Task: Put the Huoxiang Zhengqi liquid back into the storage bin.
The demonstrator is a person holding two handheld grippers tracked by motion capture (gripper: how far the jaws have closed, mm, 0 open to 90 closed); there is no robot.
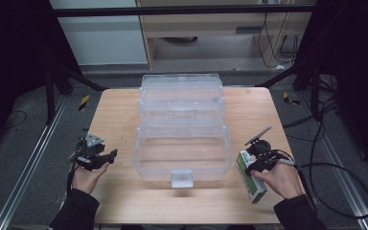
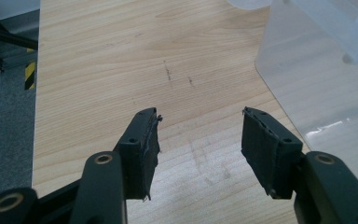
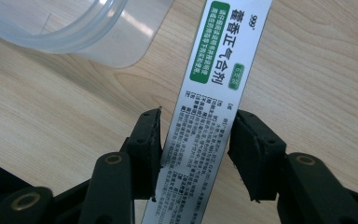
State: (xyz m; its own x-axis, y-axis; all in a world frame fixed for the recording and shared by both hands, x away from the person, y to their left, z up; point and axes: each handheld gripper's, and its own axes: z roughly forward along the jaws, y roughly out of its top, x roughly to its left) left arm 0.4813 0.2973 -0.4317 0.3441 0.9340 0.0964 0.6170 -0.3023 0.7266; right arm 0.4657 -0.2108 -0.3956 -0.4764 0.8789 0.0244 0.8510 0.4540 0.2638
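1. I see the wooden bench [image 1: 120, 115] carrying a clear plastic tiered storage box [image 1: 182, 129] along its middle, running from the far edge toward the near edge, with a latch tab [image 1: 181, 178] on its near wall.
2. My right hand [image 1: 280, 179] sits near the bench's right edge, close to the near right corner; my left hand [image 1: 87, 176] sits toward the near left corner.
3. A white-and-green medicine box [image 3: 212, 93] printed with Chinese text lies by the right edge, just beside the storage box.
4. My right gripper [image 3: 196, 149] has its jaws on either side of the medicine box, touching or nearly so; I cannot tell whether it pinches.
5. My left gripper [image 2: 199, 144] is spread wide over bare wood.
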